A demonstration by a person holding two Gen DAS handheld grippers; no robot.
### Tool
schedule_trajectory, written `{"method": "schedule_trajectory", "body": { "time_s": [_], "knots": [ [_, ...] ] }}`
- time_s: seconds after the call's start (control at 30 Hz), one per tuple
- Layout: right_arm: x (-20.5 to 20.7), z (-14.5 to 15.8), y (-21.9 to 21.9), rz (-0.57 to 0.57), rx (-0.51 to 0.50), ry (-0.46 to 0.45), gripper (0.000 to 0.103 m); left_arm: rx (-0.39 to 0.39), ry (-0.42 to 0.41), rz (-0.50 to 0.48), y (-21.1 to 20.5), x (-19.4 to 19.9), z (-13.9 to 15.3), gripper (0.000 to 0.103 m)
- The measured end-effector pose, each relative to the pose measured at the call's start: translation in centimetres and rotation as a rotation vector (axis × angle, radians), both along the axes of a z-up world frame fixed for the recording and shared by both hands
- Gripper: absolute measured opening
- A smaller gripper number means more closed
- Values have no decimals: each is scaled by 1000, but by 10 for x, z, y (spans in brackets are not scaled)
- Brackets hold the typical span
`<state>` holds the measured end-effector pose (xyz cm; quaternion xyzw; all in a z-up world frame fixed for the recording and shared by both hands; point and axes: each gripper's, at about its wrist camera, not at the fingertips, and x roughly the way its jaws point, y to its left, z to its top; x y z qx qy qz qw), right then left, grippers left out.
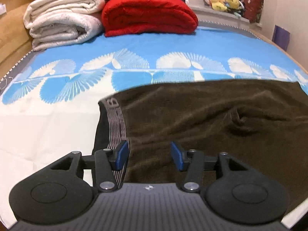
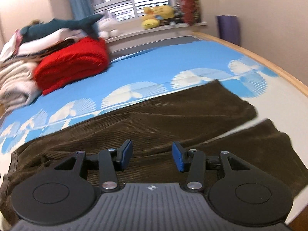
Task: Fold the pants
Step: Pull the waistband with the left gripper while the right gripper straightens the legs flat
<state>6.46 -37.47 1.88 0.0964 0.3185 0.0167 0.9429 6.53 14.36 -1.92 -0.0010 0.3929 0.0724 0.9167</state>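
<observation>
Blue bedspread [image 1: 134, 42] is carrying the pants [image 1: 211, 119] running 9-to-3 (waistband at 9); I'm hovering left gripper [image 1: 149, 155] and right gripper [image 2: 152, 156], jaws released.

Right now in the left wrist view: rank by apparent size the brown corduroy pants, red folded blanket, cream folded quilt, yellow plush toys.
1. Brown corduroy pants, though nearness to the camera inflates them.
2-3. Red folded blanket and cream folded quilt: alike, not ranked.
4. Yellow plush toys, farthest, so unsure.

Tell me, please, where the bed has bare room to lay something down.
Free: the sheet left of the pants waistband, and the blue strip between pants and red blanket. Crowded: the far-left corner, stacked with white blankets.
</observation>
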Motion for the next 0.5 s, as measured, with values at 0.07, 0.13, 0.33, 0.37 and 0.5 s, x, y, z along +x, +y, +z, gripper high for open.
{"method": "schedule_trajectory", "body": {
  "time_s": [0.07,0.13,0.33,0.37,0.5],
  "knots": [
    [7,0,13,27,-27,10,48,3,-24,3,-2,6,2,37],
    [18,-2,24,56,-50,20,48,17,-35,8,-5,14,1,3],
    [37,7,44,111,-111,-16,48,-5,-41,7,0,44,-2,2],
    [41,7,45,112,-112,-13,45,-8,-36,-6,1,52,-4,2],
    [57,5,44,116,-73,4,10,-23,-2,-21,6,99,-12,4]
  ]
}}
